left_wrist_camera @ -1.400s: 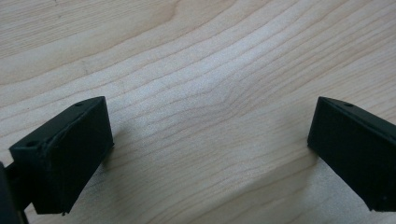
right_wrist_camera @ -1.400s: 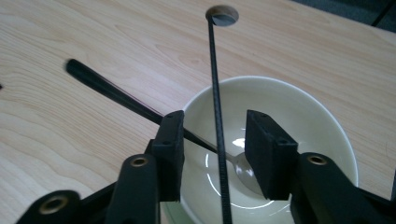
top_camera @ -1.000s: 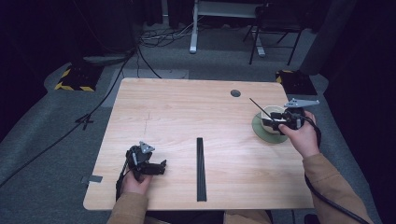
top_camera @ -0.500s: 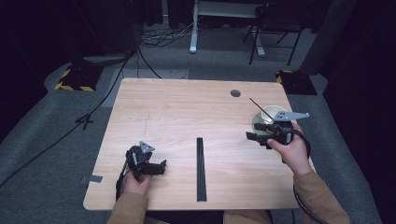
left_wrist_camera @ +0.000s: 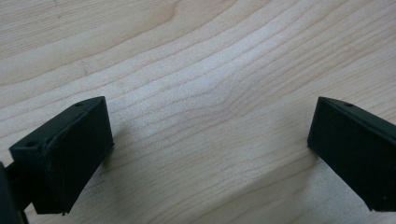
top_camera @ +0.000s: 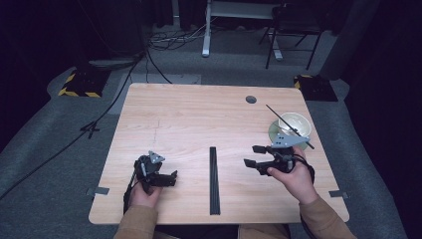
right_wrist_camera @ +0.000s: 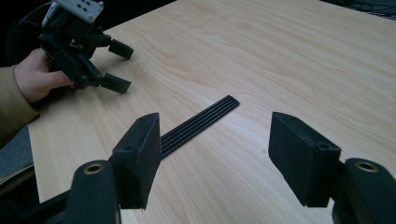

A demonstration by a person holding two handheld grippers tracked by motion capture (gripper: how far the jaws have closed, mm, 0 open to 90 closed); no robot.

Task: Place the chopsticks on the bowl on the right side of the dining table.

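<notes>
A long black ribbed strip (top_camera: 214,179) lies lengthwise on the wooden table (top_camera: 199,114), front centre. My right gripper (top_camera: 254,155) hovers just right of the strip and points left at it. Its jaws have just been opening and stand open, with nothing between them. In the right gripper view the strip (right_wrist_camera: 201,123) runs away between the spread jaws of my right gripper (right_wrist_camera: 212,154). My left gripper (top_camera: 171,178) rests near the front left, open, over bare wood. The left gripper view has my left gripper (left_wrist_camera: 210,140) with grain between its jaws.
A pale bowl (top_camera: 294,122) sits on a green plate (top_camera: 274,133) at the right edge, a thin black stick (top_camera: 286,122) lying across it. A round cable hole (top_camera: 251,99) is at the back. My left gripper (right_wrist_camera: 120,66) and its hand appear far left in the right gripper view.
My right hand has left the bowl and moved left and nearer the front edge, toward the black strip, its jaws spreading. The left hand has stayed put.
</notes>
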